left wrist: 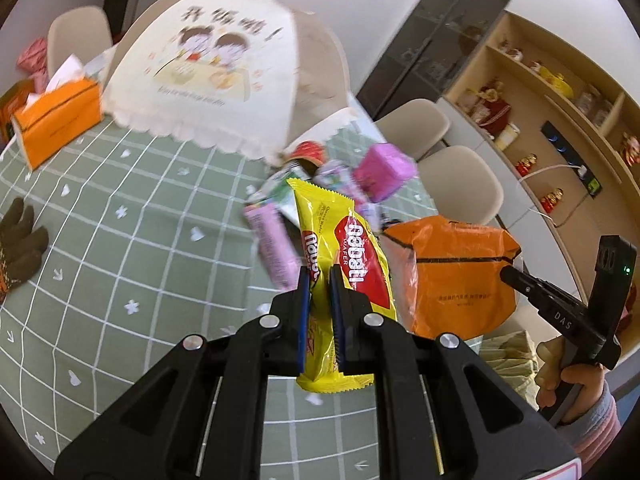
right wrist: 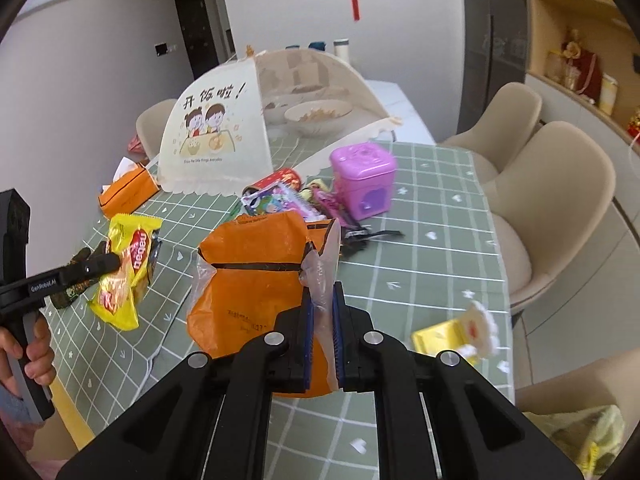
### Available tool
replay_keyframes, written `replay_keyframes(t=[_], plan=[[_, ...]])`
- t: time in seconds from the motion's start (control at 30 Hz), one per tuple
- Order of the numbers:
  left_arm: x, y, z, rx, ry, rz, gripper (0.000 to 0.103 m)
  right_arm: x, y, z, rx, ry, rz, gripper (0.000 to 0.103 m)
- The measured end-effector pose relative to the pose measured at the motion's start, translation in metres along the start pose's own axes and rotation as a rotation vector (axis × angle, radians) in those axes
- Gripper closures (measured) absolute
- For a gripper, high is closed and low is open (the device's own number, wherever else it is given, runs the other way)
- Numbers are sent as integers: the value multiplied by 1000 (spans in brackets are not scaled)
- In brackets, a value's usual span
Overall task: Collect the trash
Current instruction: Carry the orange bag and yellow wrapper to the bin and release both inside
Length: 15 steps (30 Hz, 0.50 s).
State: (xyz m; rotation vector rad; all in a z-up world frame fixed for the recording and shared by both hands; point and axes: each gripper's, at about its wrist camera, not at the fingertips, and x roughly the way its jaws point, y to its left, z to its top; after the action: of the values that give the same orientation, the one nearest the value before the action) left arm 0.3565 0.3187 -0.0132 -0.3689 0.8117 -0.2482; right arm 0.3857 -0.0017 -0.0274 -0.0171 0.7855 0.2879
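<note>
Left tool [left wrist: 320, 280] clamped the yellow wafer wrapper [left wrist: 344, 248], right tool [right wrist: 322, 300] the orange bag [right wrist: 256, 272] by thin film beside the wrapper; film might slip, dropping the bag onto the bench [right wrist: 432, 264].

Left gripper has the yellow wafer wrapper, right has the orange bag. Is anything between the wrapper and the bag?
Nothing visible. The yellow wafer wrapper, clamped in the left gripper, hangs beside the orange bag that the right gripper pinches, with only bare tablecloth showing between them. Whether the bag's mouth is open cannot be told.
</note>
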Motion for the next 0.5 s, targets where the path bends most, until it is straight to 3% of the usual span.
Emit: replay_keyframes(t=[0.3, 0.5], plan=[[-16, -99, 0, 128, -53, -83, 94, -83, -47, -3, -36, -91, -64, 93], [-16, -173, -14, 198, -52, -155, 94, -141, -93, -24, 11, -168, -117, 93]])
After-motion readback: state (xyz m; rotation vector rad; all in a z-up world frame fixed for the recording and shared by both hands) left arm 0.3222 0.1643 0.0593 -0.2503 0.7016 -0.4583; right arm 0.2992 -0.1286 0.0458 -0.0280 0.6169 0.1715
